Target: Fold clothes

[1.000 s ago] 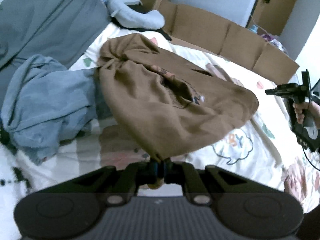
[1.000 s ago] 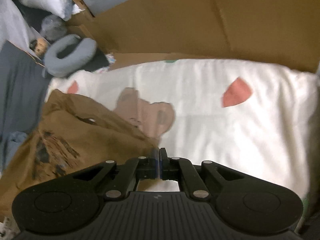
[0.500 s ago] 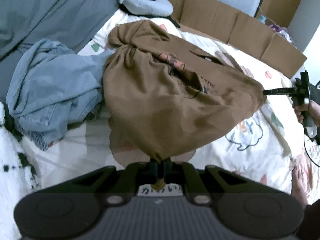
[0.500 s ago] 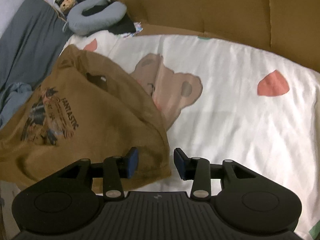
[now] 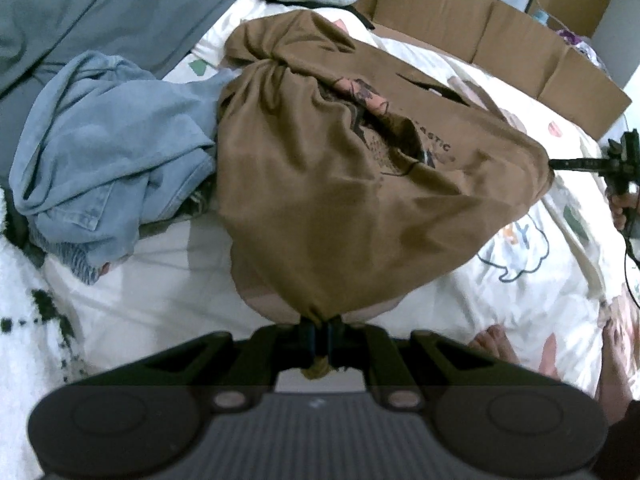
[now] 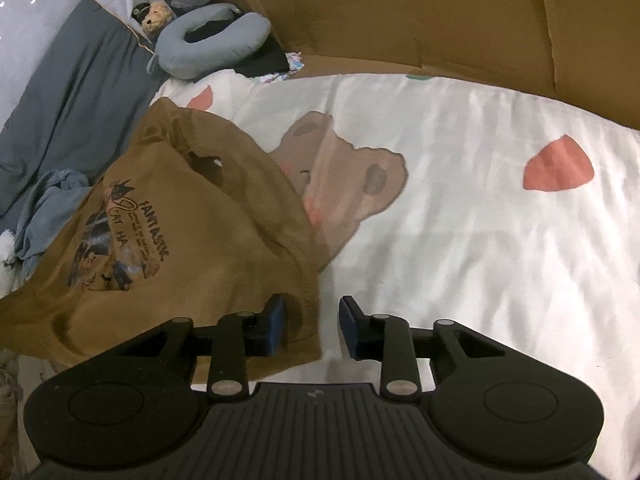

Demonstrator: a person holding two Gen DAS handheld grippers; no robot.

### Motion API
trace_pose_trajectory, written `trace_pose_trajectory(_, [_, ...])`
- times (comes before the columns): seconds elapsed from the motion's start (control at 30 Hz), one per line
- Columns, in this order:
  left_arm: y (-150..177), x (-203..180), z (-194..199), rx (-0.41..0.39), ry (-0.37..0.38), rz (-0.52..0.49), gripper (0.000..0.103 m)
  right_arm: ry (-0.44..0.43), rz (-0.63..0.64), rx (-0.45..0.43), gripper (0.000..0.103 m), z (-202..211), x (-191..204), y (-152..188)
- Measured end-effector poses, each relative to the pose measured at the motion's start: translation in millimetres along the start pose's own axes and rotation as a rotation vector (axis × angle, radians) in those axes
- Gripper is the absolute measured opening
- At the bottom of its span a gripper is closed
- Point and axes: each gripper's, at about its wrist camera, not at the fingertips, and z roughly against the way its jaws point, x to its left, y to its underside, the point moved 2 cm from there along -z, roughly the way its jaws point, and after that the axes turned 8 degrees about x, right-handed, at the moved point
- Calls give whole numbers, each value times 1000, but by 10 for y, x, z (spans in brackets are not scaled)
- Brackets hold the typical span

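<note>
Your left tongs were clenched on a corner of the brown T-shirt, spread across the bed. Your right tongs, just narrowing, stood released around its other corner.

Bed sheet white, bear print; cardboard panels along far edge; grey pillow left.
</note>
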Motion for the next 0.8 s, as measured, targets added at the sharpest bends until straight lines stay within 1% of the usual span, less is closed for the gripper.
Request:
trace_pose_trajectory(0.27, [2,5,-66,18,1,5,5,11,42,38,30,-226,77,-6])
trace_pose_trajectory(0.37, [6,-3,-84,22,4,10,5,35,78,64,30,-325,156,-6])
trace_pose_trajectory(0.43, [5,-14,-91,23,5,11,5,67,107,79,30,-385,214,2])
trace_pose_trajectory(0.6, [13,-38,-107,26,8,9,5,102,93,77,30,-429,269,9])
trace_pose_trajectory(0.63, [12,-47,-108,26,9,9,5,109,90,77,29,-432,279,13])
trace_pose_trajectory(0.67, [12,-57,-109,25,10,9,5,115,87,77,20,-434,288,17])
trace_pose_trajectory(0.7, [11,-67,-109,25,11,9,5,126,89,79,18,-436,307,18])
trace_pose_trajectory(0.77, [4,-94,-96,20,15,3,5,149,94,83,8,-438,345,19])
trace_pose_trajectory(0.8, [-2,-108,-81,17,20,-2,5,154,89,86,6,-425,347,16])
